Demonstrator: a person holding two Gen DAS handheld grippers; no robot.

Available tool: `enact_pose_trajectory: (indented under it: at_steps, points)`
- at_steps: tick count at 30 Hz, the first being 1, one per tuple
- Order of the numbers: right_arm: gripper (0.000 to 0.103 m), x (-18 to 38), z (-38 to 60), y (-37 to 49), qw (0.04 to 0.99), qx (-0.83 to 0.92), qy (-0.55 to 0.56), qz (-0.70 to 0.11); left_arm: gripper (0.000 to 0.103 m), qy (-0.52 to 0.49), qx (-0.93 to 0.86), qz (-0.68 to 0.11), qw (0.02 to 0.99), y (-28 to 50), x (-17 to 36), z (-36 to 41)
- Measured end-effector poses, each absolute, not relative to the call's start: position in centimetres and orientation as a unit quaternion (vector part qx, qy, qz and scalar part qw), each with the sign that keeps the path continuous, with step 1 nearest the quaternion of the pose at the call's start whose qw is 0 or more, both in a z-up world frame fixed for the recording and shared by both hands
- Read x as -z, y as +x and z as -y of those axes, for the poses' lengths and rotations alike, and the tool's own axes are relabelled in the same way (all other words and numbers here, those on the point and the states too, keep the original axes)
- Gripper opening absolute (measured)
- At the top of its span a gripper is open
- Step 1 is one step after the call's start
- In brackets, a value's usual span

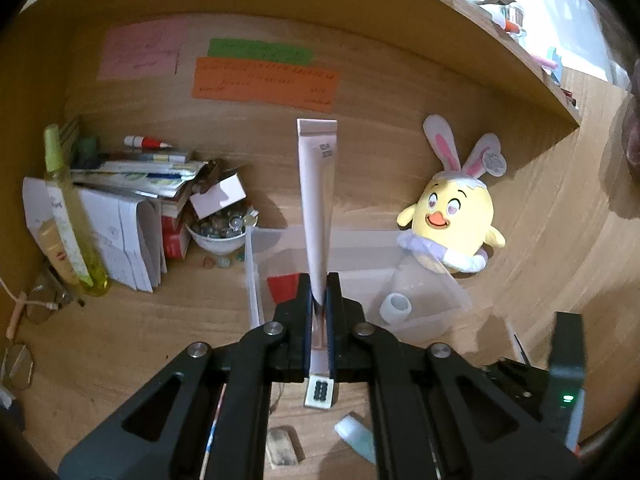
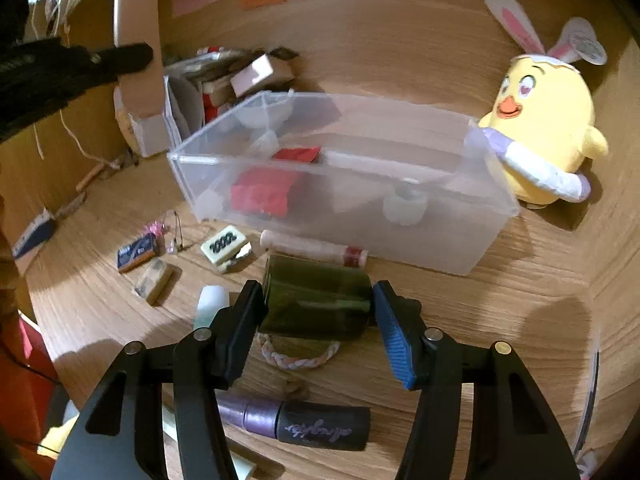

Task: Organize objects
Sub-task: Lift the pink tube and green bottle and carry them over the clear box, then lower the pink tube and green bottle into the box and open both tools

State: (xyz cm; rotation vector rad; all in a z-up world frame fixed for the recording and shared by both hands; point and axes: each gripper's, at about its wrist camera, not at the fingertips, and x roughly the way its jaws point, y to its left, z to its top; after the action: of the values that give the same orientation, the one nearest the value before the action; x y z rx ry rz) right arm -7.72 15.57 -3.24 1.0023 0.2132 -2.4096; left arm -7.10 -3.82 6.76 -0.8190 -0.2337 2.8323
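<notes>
Both tools loading loose toiletries into the clear bin

Nearest, the right tool (image 2: 320, 316) straddles a dark olive squat jar (image 2: 318, 304) lying on the wooden table (image 2: 500, 320), its jaws wide; whether the pads touch the jar is unclear, so closing comes next, I judge. The left tool (image 1: 319, 308) is clamped tight on the lower end of a pale pink flat-crimped tube (image 1: 318, 184), held upright over the translucent plastic bin (image 2: 472, 236) at mid-table; lowering and releasing should follow. Farther right, a yellow chick plush with rabbit ears (image 2: 540, 120) leans against the bin.
</notes>
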Motion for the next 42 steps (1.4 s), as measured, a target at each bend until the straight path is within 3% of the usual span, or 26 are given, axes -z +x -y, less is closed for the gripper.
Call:
enact_pose_trajectory:
  at_steps: [18, 42]
  points:
    - [0.053, -3.7, -17.4, -9.7, 0.230, 0.930, 0.282, -0.050, 0.005, -0.327, -0.933, 0.101, 0.114, -12.8, -4.0, 2.7]
    - [0.053, -0.8, -13.8, -17.1, 0.219, 0.915, 0.324, -0.101, 0.005, -0.395, -0.904, 0.087, 0.140, -16.7, -0.4, -1.0]
